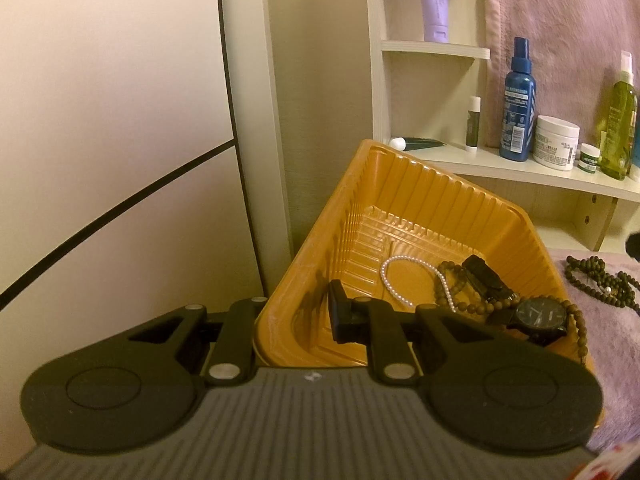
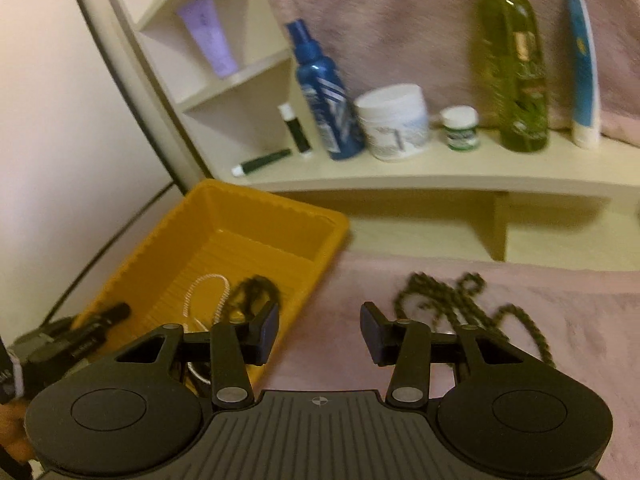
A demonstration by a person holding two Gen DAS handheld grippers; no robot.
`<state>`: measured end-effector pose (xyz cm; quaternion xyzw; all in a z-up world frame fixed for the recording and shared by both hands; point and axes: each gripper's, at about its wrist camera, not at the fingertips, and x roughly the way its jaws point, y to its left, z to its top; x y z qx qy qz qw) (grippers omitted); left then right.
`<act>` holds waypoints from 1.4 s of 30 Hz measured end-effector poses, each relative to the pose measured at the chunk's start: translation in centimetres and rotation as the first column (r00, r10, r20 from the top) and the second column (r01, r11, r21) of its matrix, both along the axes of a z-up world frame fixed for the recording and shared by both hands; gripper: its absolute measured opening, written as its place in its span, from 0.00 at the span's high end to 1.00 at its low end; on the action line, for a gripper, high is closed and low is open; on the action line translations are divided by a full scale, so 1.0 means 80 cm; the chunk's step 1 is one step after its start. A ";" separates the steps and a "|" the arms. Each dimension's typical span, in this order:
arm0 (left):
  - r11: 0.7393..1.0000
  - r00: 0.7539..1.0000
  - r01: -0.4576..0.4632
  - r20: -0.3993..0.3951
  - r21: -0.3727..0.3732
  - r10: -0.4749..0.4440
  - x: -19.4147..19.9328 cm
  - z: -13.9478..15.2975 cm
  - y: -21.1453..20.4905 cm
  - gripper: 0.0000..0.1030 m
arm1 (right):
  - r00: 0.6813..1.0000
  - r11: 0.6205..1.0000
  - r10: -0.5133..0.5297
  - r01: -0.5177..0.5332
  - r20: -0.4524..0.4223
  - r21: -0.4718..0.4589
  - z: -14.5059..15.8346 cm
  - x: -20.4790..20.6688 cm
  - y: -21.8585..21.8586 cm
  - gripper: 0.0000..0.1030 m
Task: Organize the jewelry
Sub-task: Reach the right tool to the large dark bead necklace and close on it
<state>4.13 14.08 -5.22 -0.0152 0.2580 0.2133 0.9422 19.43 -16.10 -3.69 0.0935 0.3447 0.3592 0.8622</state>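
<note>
At the far left of the left wrist view runs a pale wall panel with a dark seam. Next, the left gripper (image 1: 294,322) is clamped on the near-left rim of the ribbed orange plastic tray (image 1: 400,184), one finger outside the wall and one inside. In the tray lie a white pearl strand (image 1: 390,284), a brown wooden bead bracelet (image 1: 452,284), a black clip-like object (image 1: 486,280) and a black wristwatch (image 1: 538,316) with a dark dial. Right of the tray, on the fuzzy pink cloth (image 1: 600,320), lies a long brown bead necklace (image 1: 600,280).

Behind, the cream wooden shelf (image 1: 520,168) carries a lilac tube (image 1: 434,0) with faint unreadable script, a small dark-green stick with a white cap (image 1: 472,122), a blue spray bottle (image 1: 518,100) whose label is too small to read, and a white jar (image 1: 556,142) on which "CREAM" can be made out.

The right wrist view is motion-blurred, so no writing reads there. It alone shows the left gripper from outside, at the tray's near-left corner, and a white-and-blue tube (image 2: 582,72) right of the green pump bottle (image 2: 512,68). The right gripper (image 2: 319,332) is released, its jaws parted with nothing between them, one finger over the tray's right wall and the other over the cloth just left of the necklace.
</note>
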 end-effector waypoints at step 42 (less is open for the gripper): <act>1.000 1.000 0.000 -0.004 0.001 0.000 -0.001 -0.002 0.002 0.83 | 0.988 0.972 -0.144 0.152 0.054 -0.177 -0.055 0.007 -0.029 0.82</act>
